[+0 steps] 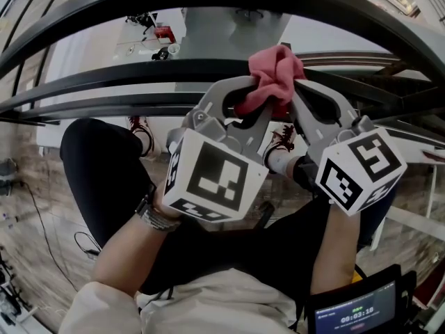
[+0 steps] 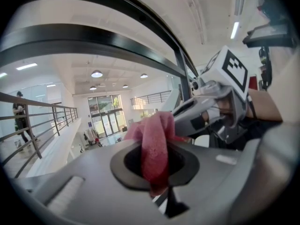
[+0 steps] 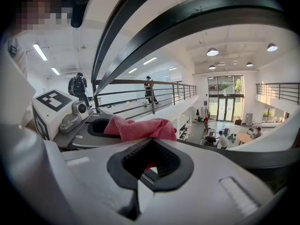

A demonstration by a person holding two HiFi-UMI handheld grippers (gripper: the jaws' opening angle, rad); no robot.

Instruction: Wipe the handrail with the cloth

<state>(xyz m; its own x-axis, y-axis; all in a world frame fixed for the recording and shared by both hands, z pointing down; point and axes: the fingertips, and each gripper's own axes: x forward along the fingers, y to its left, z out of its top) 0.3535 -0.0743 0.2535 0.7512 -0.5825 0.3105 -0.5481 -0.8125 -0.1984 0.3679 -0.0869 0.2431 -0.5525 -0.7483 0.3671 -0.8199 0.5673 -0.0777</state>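
Pink cloth (image 1: 275,72) bunched at black handrail (image 1: 104,75), clenched by both L tool (image 1: 252,99) & R tool (image 1: 293,96).

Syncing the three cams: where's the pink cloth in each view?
Head view: pink cloth top centre, bunched between left gripper and right gripper.
Left gripper view: cloth dead centre, running through the left gripper's jaws.
Right gripper view: cloth centre-left, lying just past the right gripper's jaws.
Shared landmark: the black handrail, arcing across every view.
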